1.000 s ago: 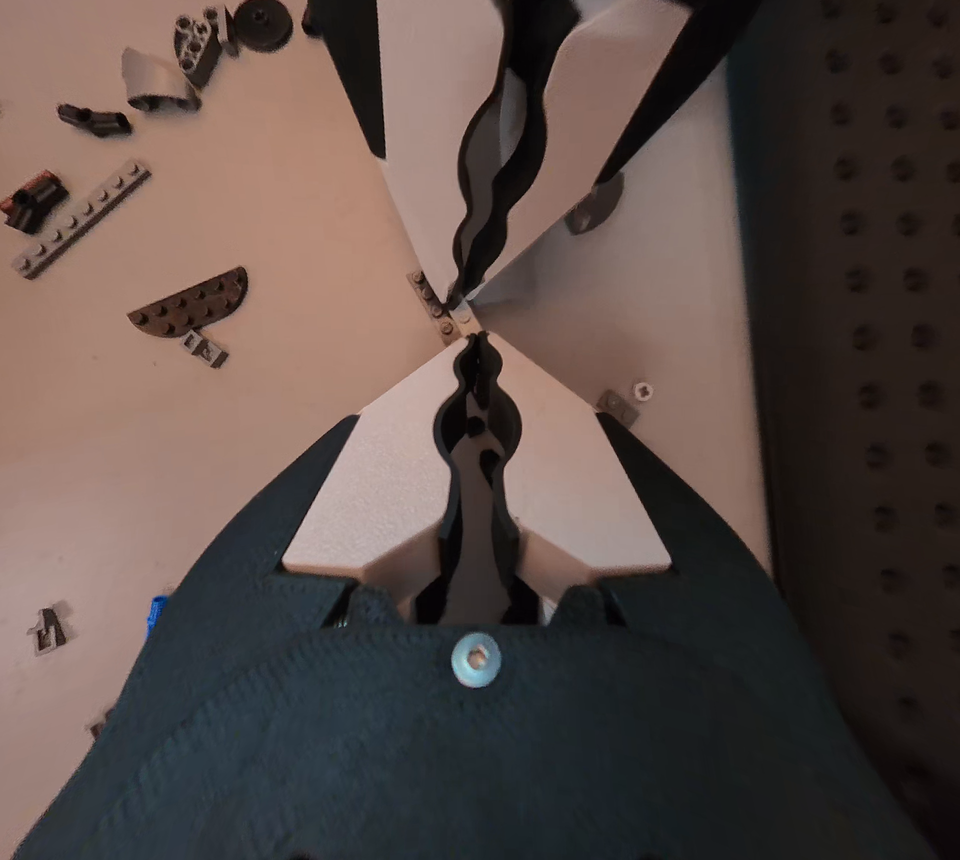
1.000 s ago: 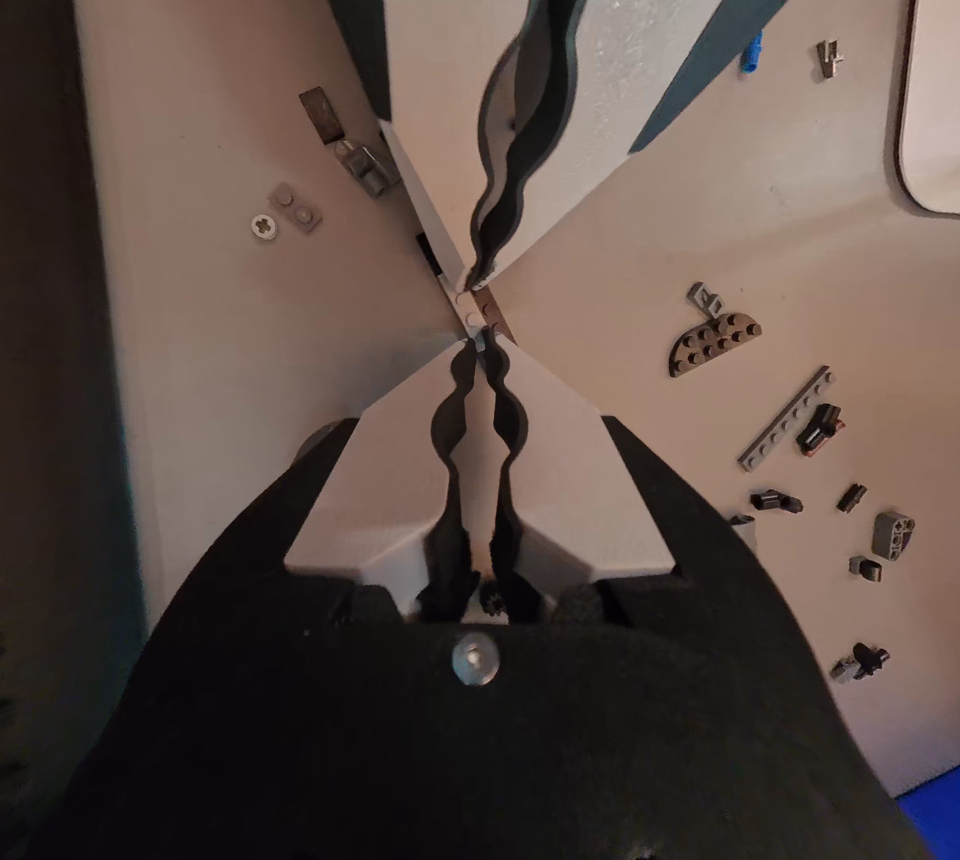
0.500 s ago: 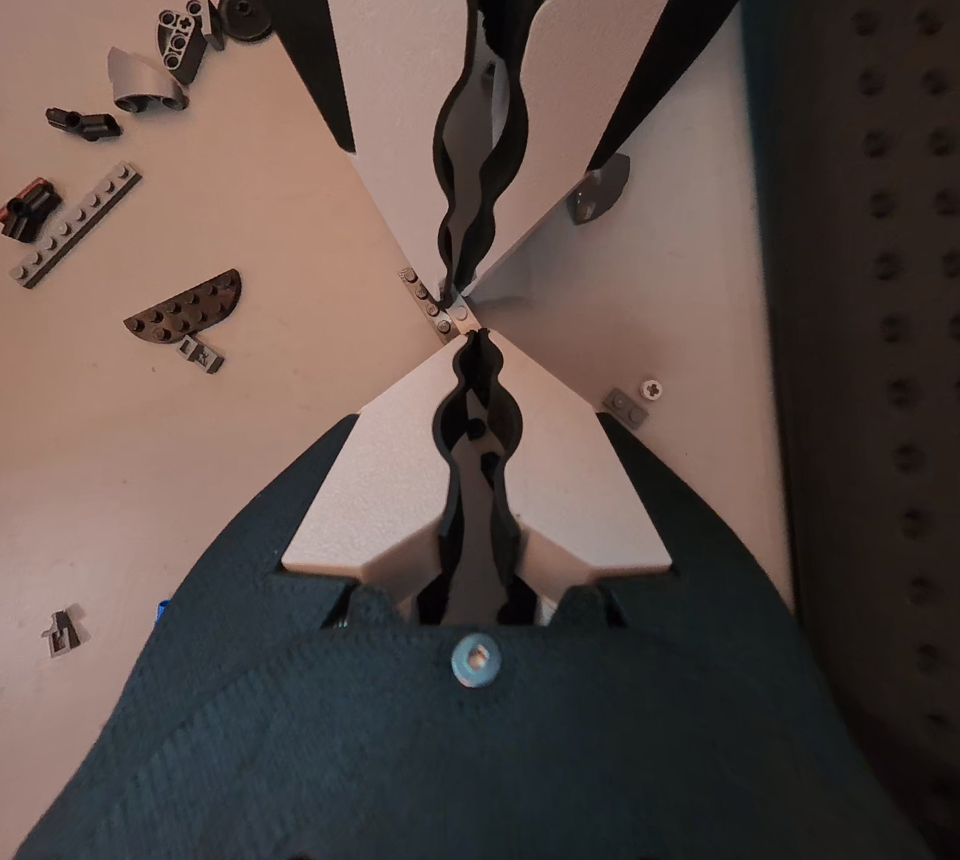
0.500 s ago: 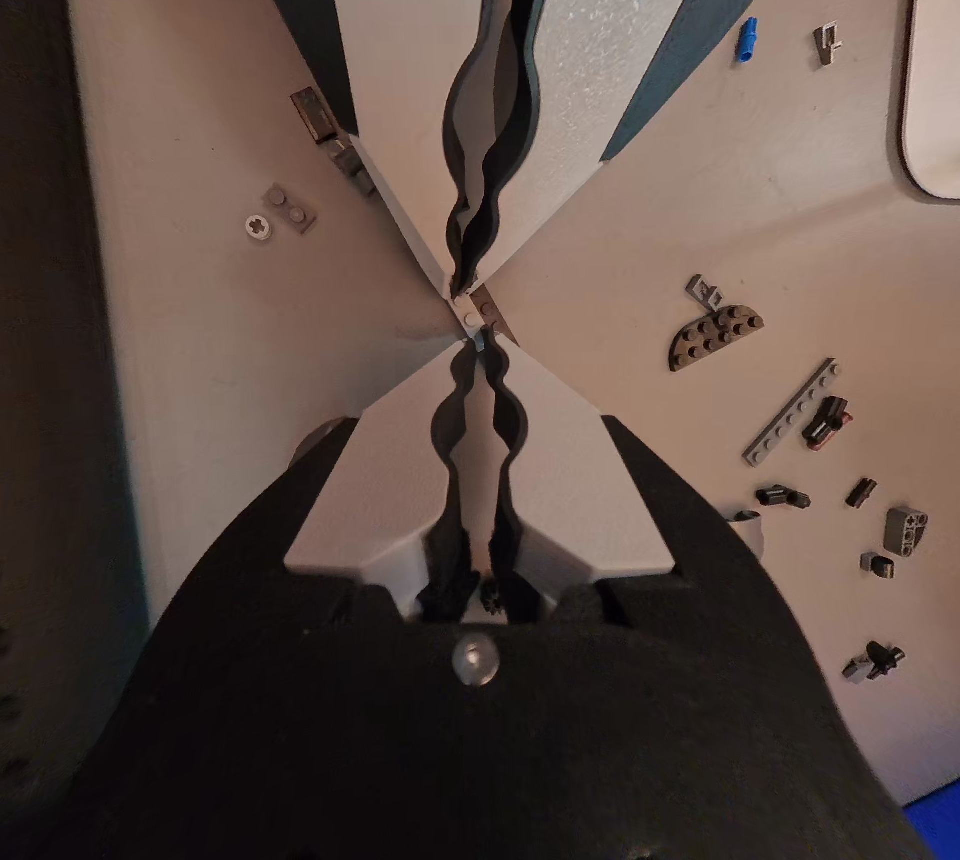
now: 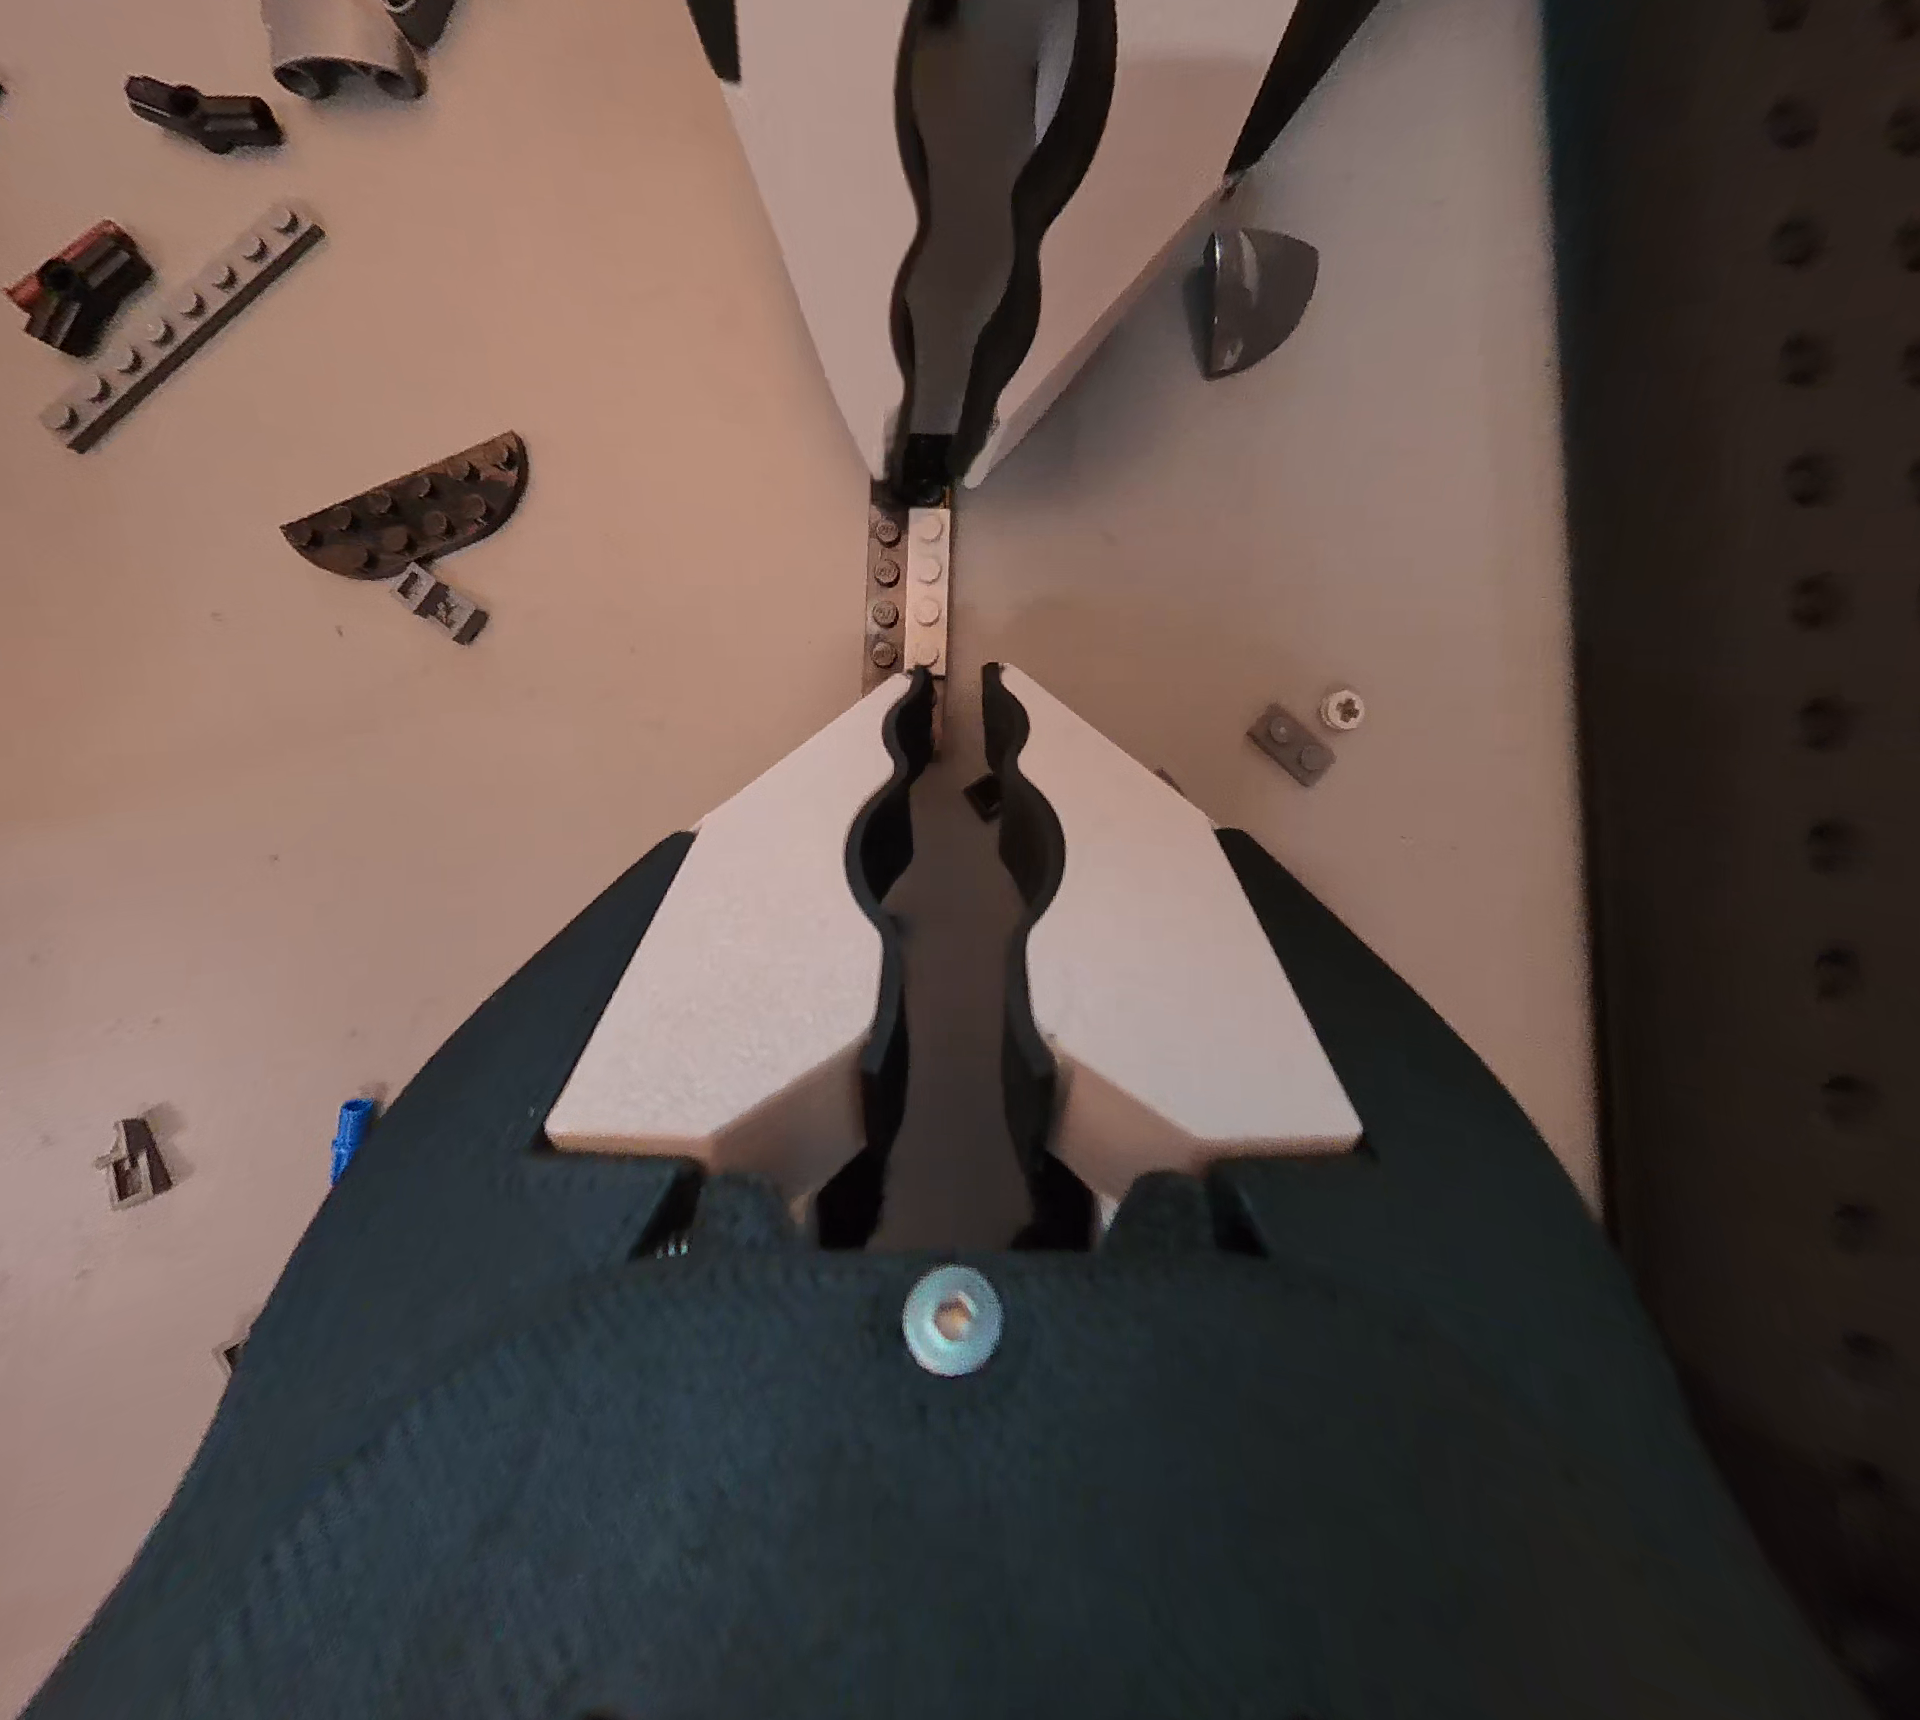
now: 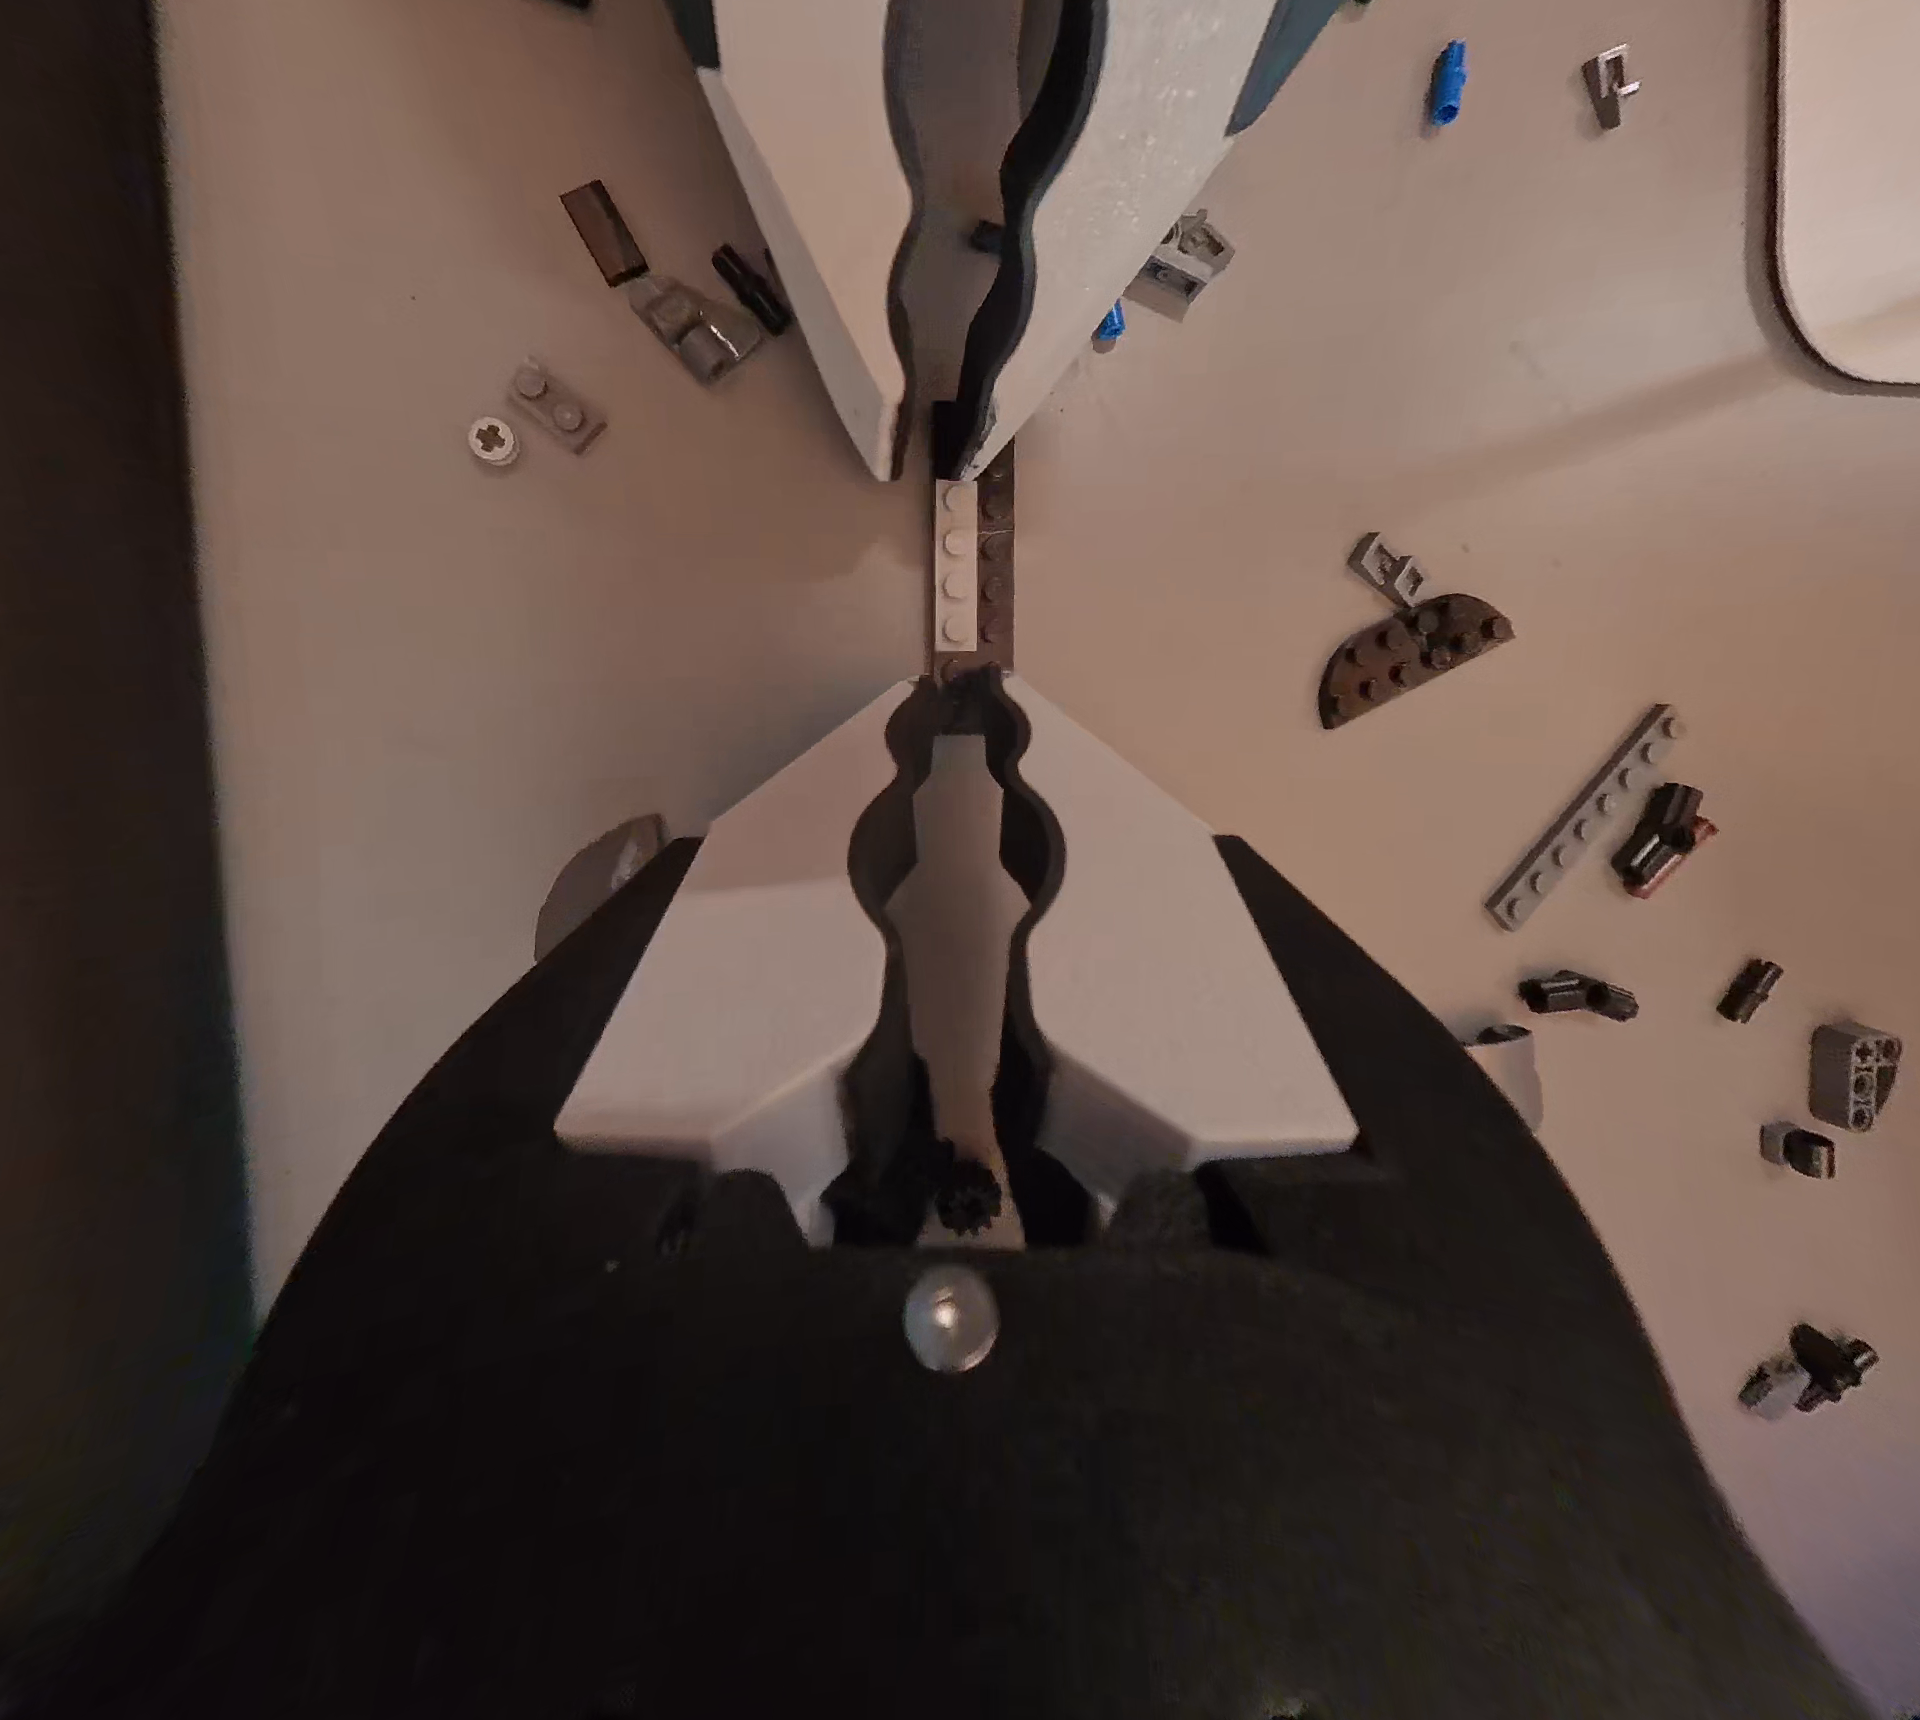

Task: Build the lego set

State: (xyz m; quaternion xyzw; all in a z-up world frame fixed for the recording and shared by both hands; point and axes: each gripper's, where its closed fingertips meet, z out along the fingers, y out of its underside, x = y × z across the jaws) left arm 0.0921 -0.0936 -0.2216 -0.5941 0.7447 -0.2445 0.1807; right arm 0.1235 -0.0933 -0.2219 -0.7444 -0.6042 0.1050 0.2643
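A small lego assembly (image 5: pixel 925 590), a white strip on a dark grey studded plate, lies lengthwise between my two grippers. My right gripper (image 6: pixel 956 691) is shut on the assembly's dark end (image 6: pixel 961 569). In the left wrist view it comes in from the top (image 5: pixel 930 460). My left gripper (image 5: pixel 954 678) is slightly open at the other end. The plate's end lies by one of its fingers, off to one side of the gap. In the right wrist view the left gripper comes in from the top (image 6: pixel 940 449).
Loose parts lie on the pale table: a dark half-round plate (image 5: pixel 410 517), a long grey plate (image 5: pixel 182 325), a grey wedge (image 5: pixel 1242 299), a small grey plate (image 5: pixel 1291 740), and pins and connectors. A dark perforated mat (image 5: pixel 1766 735) borders one side. A white tray (image 6: pixel 1849 112) lies beyond. My left and right fingertips are right by each other.
My left gripper has opened from shut. The two grippers have drawn apart, so the length of the assembly now shows between their tips. The right gripper stays shut.
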